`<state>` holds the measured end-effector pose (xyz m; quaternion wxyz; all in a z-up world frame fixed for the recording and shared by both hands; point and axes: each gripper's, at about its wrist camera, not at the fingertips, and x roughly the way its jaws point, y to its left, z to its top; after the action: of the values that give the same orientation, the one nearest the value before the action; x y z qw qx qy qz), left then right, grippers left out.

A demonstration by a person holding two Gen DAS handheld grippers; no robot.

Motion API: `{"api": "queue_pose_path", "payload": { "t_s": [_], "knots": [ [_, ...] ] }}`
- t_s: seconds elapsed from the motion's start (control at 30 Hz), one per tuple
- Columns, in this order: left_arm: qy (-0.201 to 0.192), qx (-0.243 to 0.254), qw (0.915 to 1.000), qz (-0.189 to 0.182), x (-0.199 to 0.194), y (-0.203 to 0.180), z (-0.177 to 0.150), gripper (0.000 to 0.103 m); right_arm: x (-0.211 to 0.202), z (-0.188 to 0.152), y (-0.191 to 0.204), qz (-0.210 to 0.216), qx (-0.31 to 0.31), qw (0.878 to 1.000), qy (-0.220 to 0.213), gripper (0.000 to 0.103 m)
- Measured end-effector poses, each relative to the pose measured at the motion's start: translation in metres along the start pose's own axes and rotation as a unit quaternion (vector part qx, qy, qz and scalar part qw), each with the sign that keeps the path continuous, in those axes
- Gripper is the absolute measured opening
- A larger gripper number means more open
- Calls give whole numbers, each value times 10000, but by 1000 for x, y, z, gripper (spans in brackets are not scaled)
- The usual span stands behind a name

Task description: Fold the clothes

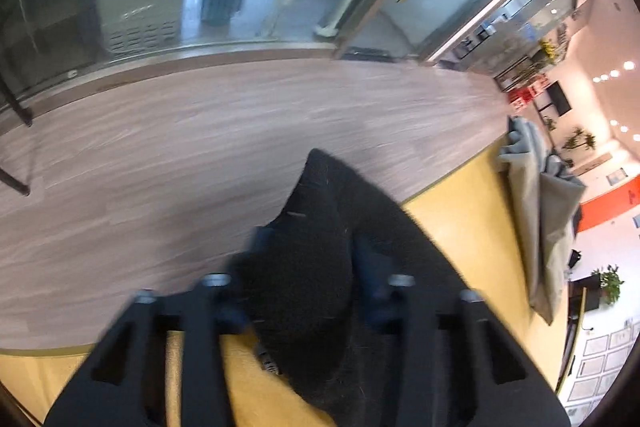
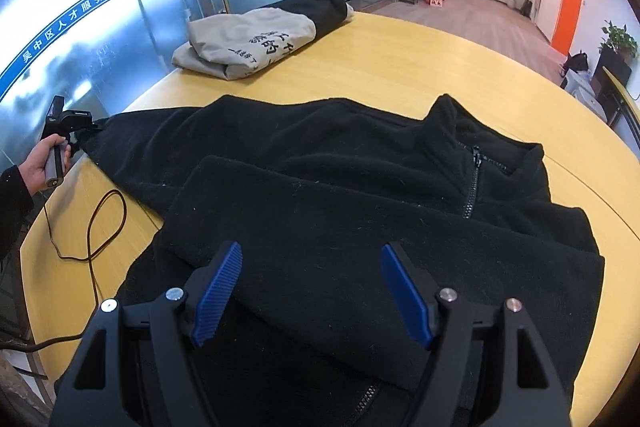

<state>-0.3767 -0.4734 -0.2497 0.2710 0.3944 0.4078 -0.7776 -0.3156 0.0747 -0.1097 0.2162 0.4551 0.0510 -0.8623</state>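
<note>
Black fleece jacket lies flat on the yellow worktop, sleeve stretched toward 9 o'clock – left tool pinches its cuff, likely to pull it taut for folding. Right tool hovers over the body, jaws spread. Folded grey garment at 11 o'clock.

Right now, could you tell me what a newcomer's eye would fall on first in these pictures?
The black fleece jacket spread across the yellow round table, zip collar on the right. The left gripper pinches its sleeve end at the table's left edge; the right gripper hovers open above the body. Behind lies a folded grey garment.
</note>
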Motion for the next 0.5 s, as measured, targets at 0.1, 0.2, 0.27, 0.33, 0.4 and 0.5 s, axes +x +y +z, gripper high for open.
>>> {"api": "queue_pose_path", "payload": {
  "t_s": [0.1,0.2,0.27,0.33,0.4,0.5],
  "knots": [
    [-158,55,9999,25,-19,-11,0,10,-5,-3,-3,33,42,9999,-97,76],
    [-439,405,9982,-15,-48,-39,-9,10,-15,-7,-9,83,154,9994,-290,76],
    [-657,758,9948,-203,-76,-68,-20,10,-25,-11,-14,113,213,9987,-454,76],
    [-835,1182,9882,-492,-110,-107,-42,10,-38,-13,-21,148,308,9971,-686,76],
    [-940,1604,9793,-802,-141,-148,-68,10,-54,-14,-31,211,470,9941,-958,76],
    [-947,2254,9605,-1328,-181,-214,-122,10,-82,-17,-50,381,795,9864,-1386,76]
  ]
}}
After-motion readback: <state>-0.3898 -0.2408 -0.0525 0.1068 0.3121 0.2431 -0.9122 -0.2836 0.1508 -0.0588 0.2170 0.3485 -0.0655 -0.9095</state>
